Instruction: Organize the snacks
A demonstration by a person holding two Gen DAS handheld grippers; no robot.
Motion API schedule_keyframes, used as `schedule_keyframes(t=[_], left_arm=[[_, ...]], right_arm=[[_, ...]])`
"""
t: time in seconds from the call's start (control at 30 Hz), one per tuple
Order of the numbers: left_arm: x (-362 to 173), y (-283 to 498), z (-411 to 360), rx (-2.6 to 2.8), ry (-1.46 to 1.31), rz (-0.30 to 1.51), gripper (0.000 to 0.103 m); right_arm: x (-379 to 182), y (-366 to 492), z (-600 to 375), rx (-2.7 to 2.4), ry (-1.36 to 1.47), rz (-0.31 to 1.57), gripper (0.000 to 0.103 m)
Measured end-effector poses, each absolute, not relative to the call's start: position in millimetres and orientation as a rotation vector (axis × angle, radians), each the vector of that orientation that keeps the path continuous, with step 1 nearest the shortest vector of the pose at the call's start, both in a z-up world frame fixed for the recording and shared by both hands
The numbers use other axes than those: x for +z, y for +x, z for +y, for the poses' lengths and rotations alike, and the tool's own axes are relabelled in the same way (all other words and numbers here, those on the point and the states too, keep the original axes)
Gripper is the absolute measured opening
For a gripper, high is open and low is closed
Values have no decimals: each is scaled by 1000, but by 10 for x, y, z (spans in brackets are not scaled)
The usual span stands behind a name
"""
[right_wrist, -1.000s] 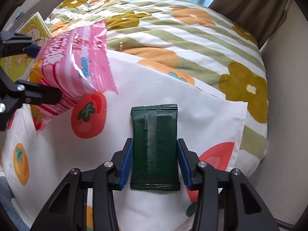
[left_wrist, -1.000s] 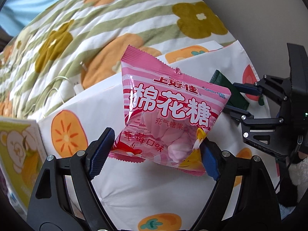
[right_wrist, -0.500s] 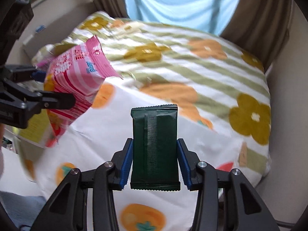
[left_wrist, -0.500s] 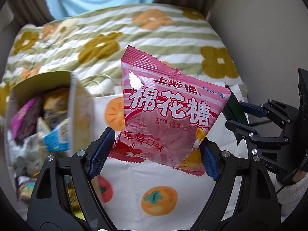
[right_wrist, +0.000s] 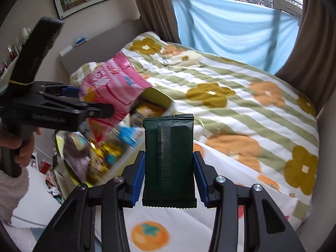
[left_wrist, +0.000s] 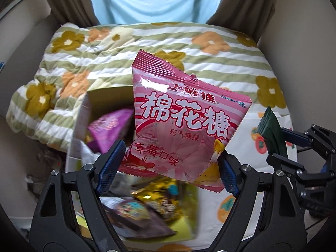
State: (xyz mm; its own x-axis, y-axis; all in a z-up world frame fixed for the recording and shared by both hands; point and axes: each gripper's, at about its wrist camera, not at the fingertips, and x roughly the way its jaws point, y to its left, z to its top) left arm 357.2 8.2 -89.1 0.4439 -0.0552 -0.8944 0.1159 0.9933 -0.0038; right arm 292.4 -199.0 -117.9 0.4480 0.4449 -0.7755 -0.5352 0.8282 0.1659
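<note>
Two packets: puffy pink-striped marshmallow bag (left_wrist: 184, 130) clamped in left gripper (left_wrist: 168, 166); flat dark-green packet (right_wrist: 169, 161) pinched upright in right gripper (right_wrist: 169, 178).

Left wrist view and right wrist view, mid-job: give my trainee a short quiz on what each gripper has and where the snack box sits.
1. True or false: the left gripper is shut on the pink marshmallow bag.
2. What does the right gripper hold?
A. a dark green packet
B. a purple pouch
C. nothing
3. In the left wrist view, where does the open snack box lie relative to the pink marshmallow bag?

Key
1. True; both pads press its lower corners.
2. A; the dark green packet stands upright between the pads.
3. Below and behind it, to the left, on the striped flower quilt, already holding other snacks.
</note>
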Motion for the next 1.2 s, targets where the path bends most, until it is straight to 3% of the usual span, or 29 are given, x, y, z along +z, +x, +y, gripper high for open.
schedule_keyframes(t=[0.33, 0.47, 1.07, 1.17, 1.2], left_arm=[[-1142, 4002, 737, -208, 130, 1135, 82], [-1194, 4116, 774, -266, 172, 1122, 103], [-1220, 3570, 1698, -197, -20, 1070, 103], [-1265, 3568, 1759, -200, -54, 1073, 103], [-1287, 3565, 1774, -200, -53, 1077, 103]], right_arm=[[-1270, 2968, -1115, 503, 15, 972, 41], [-1352, 2960, -921, 439, 58, 1011, 41], [-1478, 2935, -515, 370, 72, 1059, 41], [-1534, 2967, -440, 376, 87, 1063, 51], [-1543, 2962, -430, 377, 95, 1056, 66]])
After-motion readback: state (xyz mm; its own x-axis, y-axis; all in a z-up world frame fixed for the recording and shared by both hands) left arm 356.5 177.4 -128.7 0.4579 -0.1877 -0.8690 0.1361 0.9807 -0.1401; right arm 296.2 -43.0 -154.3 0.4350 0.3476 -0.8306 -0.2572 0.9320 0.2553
